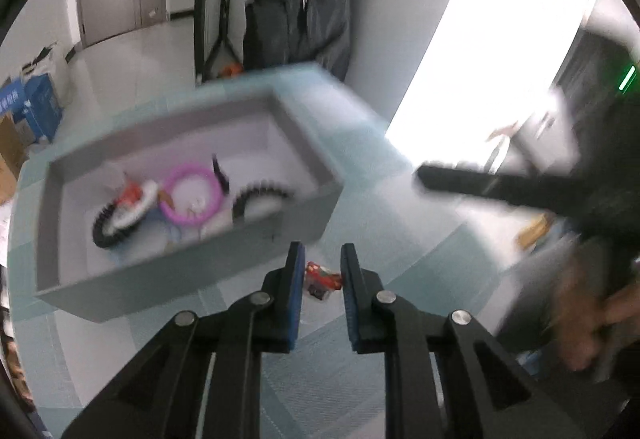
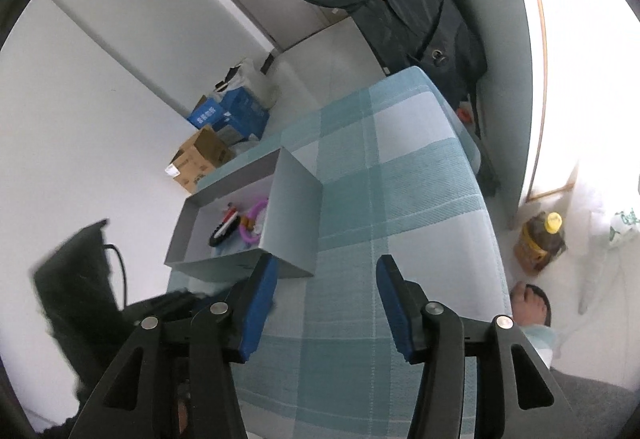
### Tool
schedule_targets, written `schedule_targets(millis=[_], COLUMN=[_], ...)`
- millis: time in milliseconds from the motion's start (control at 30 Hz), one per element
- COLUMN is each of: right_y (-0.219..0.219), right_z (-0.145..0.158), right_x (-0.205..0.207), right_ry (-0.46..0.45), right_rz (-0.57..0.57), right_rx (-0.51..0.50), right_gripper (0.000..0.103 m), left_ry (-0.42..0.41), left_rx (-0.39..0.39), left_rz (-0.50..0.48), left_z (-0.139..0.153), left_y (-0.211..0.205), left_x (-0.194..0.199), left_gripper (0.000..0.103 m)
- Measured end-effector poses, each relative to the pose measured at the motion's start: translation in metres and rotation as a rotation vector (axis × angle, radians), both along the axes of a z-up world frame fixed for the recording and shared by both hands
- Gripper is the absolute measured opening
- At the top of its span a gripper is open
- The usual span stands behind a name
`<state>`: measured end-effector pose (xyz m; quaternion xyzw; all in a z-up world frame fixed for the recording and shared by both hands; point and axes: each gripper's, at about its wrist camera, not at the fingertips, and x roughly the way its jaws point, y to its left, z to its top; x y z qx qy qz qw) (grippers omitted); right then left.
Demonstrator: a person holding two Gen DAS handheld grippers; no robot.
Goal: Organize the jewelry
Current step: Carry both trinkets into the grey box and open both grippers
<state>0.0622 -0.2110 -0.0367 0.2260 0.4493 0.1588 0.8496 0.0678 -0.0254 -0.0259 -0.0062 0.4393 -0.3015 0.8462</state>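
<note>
your left gripper (image 1: 322, 271) stands partly open, a narrow gap between its blue pads, and grips nothing. a small red trinket (image 1: 322, 280) lies on the checked cloth (image 1: 400, 223) in line with that gap; whether the pads touch it cannot be told through the blur. the grey box (image 1: 304, 155) sits at 10 o'clock from the pads, just beside them. it holds a pink ring (image 1: 193, 195), a black beaded bracelet (image 1: 260, 193) and a blurred cluster of further pieces.

your right gripper (image 2: 326, 303) is spread wide and empty above bare cloth, with the box at its 10 o'clock.

step in hand, as judged: collecting the last loose piece for the box.

next move:
1. steady the left tool; the picture is smeared.
2. lower the pads either side of the trinket and squeeze until it holds.
3. lift clear of the near wall, then release inside toward 10 o'clock.

keep the right tool well apart from the box.
</note>
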Motion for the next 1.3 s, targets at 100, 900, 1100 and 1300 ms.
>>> schedule_targets(millis=[100,900,1100,1300], right_y=[0.002,0.132,0.154,0.156], right_z=[-0.001,-0.035,-0.040,-0.039], right_x=[0.000,-0.019,-0.022,-0.024], right_ry=[0.005,-0.015,-0.071,-0.088], right_rz=[0.007,0.416,0.447,0.447], right_rx=[0.012,-0.263,-0.406,-0.413], right_gripper=[0.051,0.040,0.011,0.010], left_ry=[-0.068,0.022,0.029,0.034], left_rx=[-0.189,-0.309,-0.276,-0.247], left_rz=[0.051,0.253,0.280,0.319], left_z=[0.032,0.032,0.028,0.026], left_y=[0.032,0.108,0.107,0.110], left_x=[-0.007,-0.008,-0.002,0.004], left_gripper=[0.013,0.013,0.013,0.013])
